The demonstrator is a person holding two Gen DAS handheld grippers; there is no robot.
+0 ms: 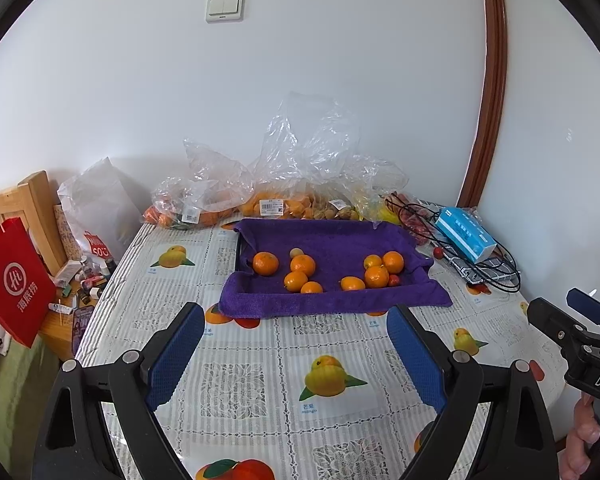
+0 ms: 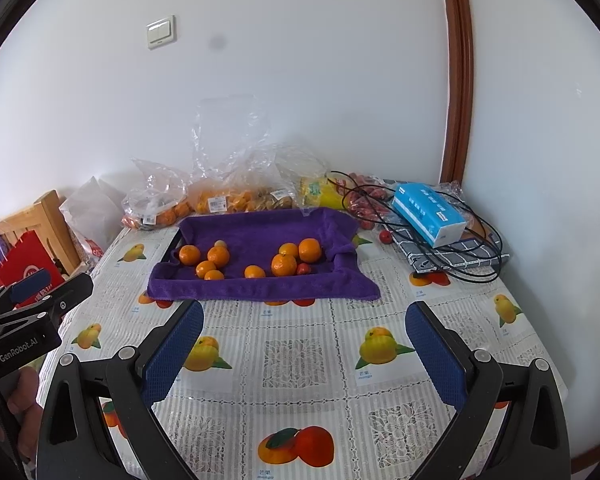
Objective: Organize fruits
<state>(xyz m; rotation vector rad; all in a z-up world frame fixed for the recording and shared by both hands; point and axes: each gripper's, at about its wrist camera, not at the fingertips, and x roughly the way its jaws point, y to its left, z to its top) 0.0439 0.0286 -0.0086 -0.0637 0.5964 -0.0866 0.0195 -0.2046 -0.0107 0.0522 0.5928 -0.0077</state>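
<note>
A tray lined with a purple towel (image 1: 332,300) (image 2: 260,290) sits mid-table and holds several oranges (image 1: 265,263) (image 2: 283,265), one small red fruit (image 1: 394,280) (image 2: 303,269) and a pale round fruit (image 1: 296,252). My left gripper (image 1: 296,320) hovers over the tablecloth in front of the tray, open, nothing between its blue pads. My right gripper (image 2: 304,320) is likewise open and empty, short of the tray's near edge. Each gripper shows at the edge of the other's view. Clear plastic bags of fruit (image 1: 276,200) (image 2: 228,198) lie behind the tray against the wall.
A blue tissue box (image 1: 466,234) (image 2: 428,214) lies at the back right on a checked cloth with black cables (image 2: 480,248); a loose red fruit (image 2: 385,236) sits beside it. A red paper bag (image 1: 14,284) and a wooden chair (image 1: 36,208) stand left of the table.
</note>
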